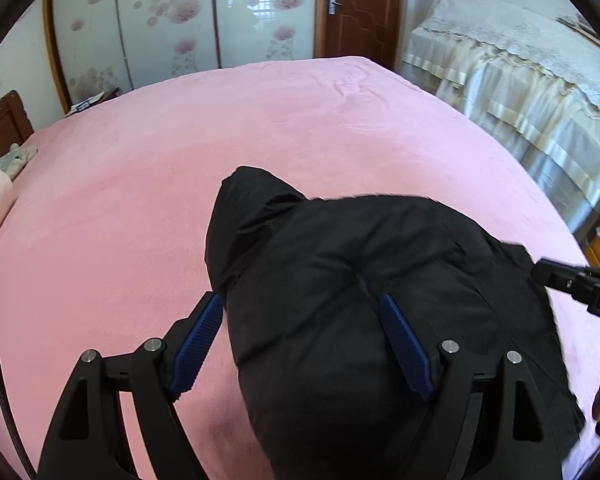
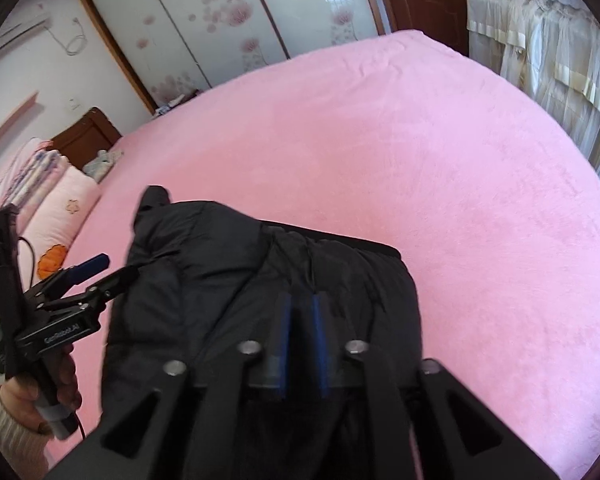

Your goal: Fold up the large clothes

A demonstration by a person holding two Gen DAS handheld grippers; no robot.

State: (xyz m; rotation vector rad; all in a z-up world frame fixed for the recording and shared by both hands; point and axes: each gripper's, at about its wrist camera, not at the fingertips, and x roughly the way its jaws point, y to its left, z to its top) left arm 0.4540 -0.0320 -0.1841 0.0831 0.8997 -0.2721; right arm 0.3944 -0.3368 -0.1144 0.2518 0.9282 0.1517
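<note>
Black padded jacket [image 1: 360, 300], puffy and slick-looking, lies bunched on the near part of the pink bed [image 1: 180, 160]; far half of the bed bare. No earlier view to compare.

Left hand-held gripper [image 1: 304, 344]: jaws wide apart, straddling a thick rolled bulge of the jacket. Left pad sits just off the fabric edge over pink sheet; right pad lies against the bulge top. Pads not pressing, so nothing gripped. Seen from the right wrist view, the same tool [image 2: 100, 270] sits at the jacket's left edge, held in a hand [image 2: 40, 396] with a cream knit cuff.

Right hand-held gripper [image 2: 300, 340]: jaws narrow, a small gap between the blue pads, hovering over or resting on the jacket's middle. Cannot tell whether any fabric is pinched there; image is blurred and the cloth is all one dark tone. In the left wrist view only its black tip [image 1: 572, 280] shows, at the jacket's right edge.

Key relation: jacket lies directly ahead of and beneath both tools, its long axis running roughly left to right across the bed's near edge, a pointed flap [image 2: 152, 200] sticking away at far left. Left tool is nearer that flap and the thick roll; right tool is nearer the flatter hem side [image 2: 360, 252].

Judgement: mid-fold. Next move likely needs a firm bite on the bulky left end.
</note>
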